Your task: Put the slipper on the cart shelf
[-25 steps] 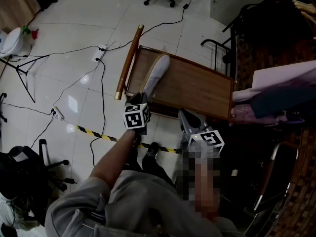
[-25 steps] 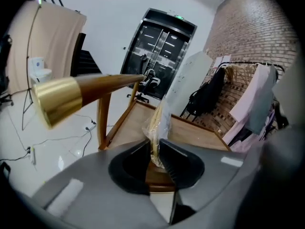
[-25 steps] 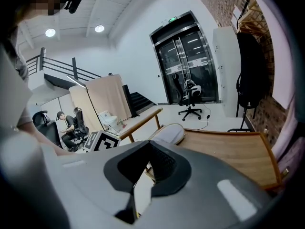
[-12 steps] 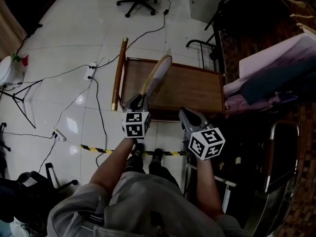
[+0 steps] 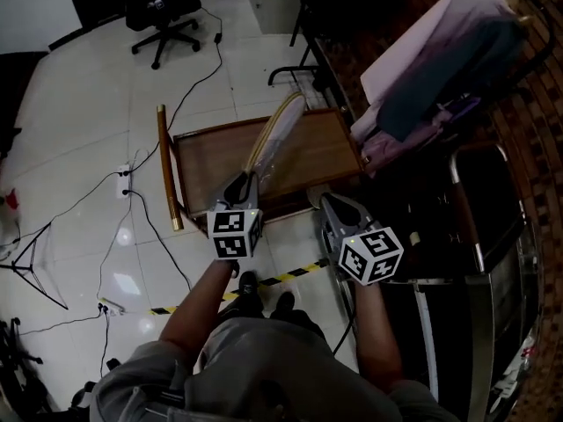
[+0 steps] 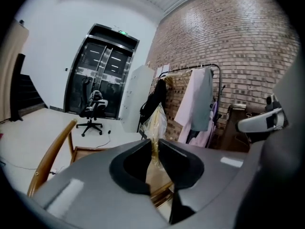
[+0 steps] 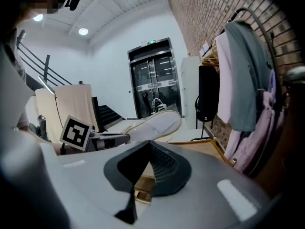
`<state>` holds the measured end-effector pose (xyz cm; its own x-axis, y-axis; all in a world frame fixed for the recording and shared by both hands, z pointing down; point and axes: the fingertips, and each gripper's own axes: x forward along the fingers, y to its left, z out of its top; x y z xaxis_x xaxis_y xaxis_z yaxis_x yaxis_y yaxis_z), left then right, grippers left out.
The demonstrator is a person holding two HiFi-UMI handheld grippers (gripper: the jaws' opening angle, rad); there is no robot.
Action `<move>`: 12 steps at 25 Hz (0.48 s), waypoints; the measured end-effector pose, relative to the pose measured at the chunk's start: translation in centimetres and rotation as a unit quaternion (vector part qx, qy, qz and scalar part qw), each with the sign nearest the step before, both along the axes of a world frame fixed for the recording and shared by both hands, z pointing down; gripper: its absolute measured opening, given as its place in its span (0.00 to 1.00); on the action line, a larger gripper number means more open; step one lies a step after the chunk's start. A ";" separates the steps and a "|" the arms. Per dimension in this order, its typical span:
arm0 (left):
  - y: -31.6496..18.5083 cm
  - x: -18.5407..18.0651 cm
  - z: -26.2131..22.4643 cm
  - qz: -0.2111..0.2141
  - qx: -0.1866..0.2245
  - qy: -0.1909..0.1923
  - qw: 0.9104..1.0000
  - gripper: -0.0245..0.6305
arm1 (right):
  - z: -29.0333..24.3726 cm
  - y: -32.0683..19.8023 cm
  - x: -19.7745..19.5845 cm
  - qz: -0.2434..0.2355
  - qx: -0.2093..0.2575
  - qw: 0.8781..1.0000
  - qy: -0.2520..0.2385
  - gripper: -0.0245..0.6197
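Observation:
A white slipper (image 5: pixel 278 141) with a yellow rim, wrapped in clear plastic, slants up over the wooden cart shelf (image 5: pixel 211 161). My left gripper (image 5: pixel 241 185) is shut on its near end. In the left gripper view the slipper (image 6: pixel 156 122) stands edge-on between the nearly closed jaws. My right gripper (image 5: pixel 331 206) is shut with nothing in it, level with the cart's near right corner. In the right gripper view the slipper (image 7: pixel 153 124) lies ahead to the left, beyond the left gripper's marker cube (image 7: pixel 76 131).
A clothes rack with hanging garments (image 5: pixel 431 60) stands right of the cart. The cart's wooden handle bar (image 5: pixel 166 165) runs along its left side. Cables and a power strip (image 5: pixel 125 176) lie on the white floor, with yellow-black tape (image 5: pixel 290 276) by the person's feet. An office chair (image 5: pixel 167 11) stands far off.
The head view has swung round, so the cart now sits turned in the picture. The slipper stays in the left gripper over the cart. The right gripper keeps its place beside it.

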<state>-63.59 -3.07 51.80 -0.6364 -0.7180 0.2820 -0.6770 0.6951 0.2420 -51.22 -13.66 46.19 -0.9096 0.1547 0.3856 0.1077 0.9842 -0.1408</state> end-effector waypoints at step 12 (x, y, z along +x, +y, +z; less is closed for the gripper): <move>-6.9 12.4 -3.5 0.131 0.009 -0.013 0.991 0.12 | -1.6 -5.7 14.7 0.137 -0.013 0.990 -0.045 0.04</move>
<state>-51.14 -9.97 48.33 -0.4350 -0.8640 0.2536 -0.8398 0.4908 0.2318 -36.49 -19.31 44.63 -0.9494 -0.0932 0.2998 -0.1487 0.9745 -0.1681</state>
